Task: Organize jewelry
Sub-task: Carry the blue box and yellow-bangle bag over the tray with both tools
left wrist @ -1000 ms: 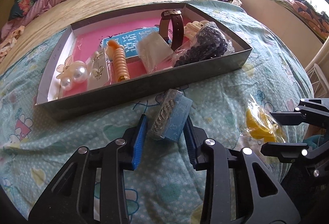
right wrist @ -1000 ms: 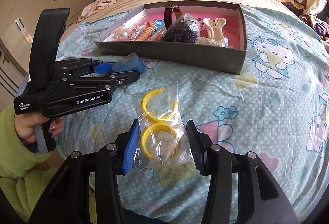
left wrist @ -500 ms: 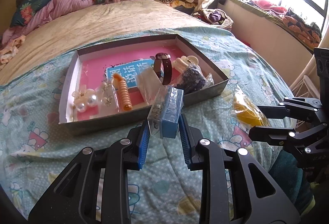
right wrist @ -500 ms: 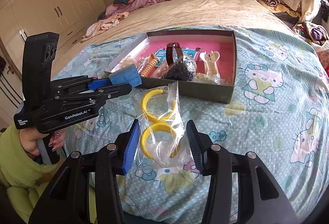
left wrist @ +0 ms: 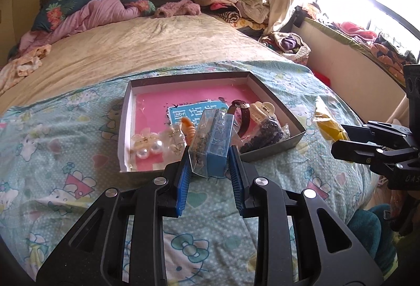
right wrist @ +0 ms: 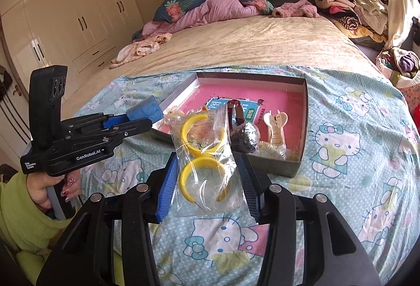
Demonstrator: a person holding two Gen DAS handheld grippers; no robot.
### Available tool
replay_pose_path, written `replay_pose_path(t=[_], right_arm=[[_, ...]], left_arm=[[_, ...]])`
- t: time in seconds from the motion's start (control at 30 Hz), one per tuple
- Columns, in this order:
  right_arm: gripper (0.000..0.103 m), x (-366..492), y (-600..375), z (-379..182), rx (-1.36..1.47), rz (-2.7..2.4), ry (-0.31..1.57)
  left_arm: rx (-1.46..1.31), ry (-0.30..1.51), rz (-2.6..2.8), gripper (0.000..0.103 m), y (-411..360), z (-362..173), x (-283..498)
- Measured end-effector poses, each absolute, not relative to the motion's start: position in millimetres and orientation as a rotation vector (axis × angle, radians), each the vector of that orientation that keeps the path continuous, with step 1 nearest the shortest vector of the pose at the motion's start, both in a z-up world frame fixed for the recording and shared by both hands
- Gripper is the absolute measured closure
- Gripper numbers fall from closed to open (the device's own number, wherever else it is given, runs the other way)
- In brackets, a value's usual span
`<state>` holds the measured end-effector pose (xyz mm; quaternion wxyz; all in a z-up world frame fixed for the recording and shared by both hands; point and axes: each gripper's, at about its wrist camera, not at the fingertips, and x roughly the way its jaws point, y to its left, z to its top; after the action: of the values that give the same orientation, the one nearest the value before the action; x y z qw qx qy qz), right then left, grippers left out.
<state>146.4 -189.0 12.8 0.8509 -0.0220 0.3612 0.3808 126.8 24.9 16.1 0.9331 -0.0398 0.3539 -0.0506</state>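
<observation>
Two grippers hang above the bedspread (right wrist: 341, 144), each clamped on a packet. The left gripper (left wrist: 209, 166) pinches a small clear box with a blue card (left wrist: 211, 145), jaws narrow, just near the open tray (left wrist: 273, 152). The right gripper (right wrist: 208, 182) holds a clear bag of yellow hoops (right wrist: 206, 162) at medium width. Inside the tray lie pearl clips (left wrist: 149, 145), a brown watch (left wrist: 242, 119), a cream claw clip (right wrist: 276, 130) and what may be dark beads (left wrist: 265, 135).

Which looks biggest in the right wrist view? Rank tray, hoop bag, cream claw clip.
1. Tray
2. Hoop bag, though it is nearer the camera, so its size is inflated
3. Cream claw clip
</observation>
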Motion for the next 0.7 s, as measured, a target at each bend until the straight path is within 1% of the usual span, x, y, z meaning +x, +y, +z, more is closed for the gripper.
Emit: replay_pose_path(t=[0.7], right_arm=[[0.058, 173.8, -213.8, 28.2, 0.008, 0.718, 0.708]], left_arm=[[-0.134, 0.663, -0.026, 0.083, 58.9, 33.1, 124.9]])
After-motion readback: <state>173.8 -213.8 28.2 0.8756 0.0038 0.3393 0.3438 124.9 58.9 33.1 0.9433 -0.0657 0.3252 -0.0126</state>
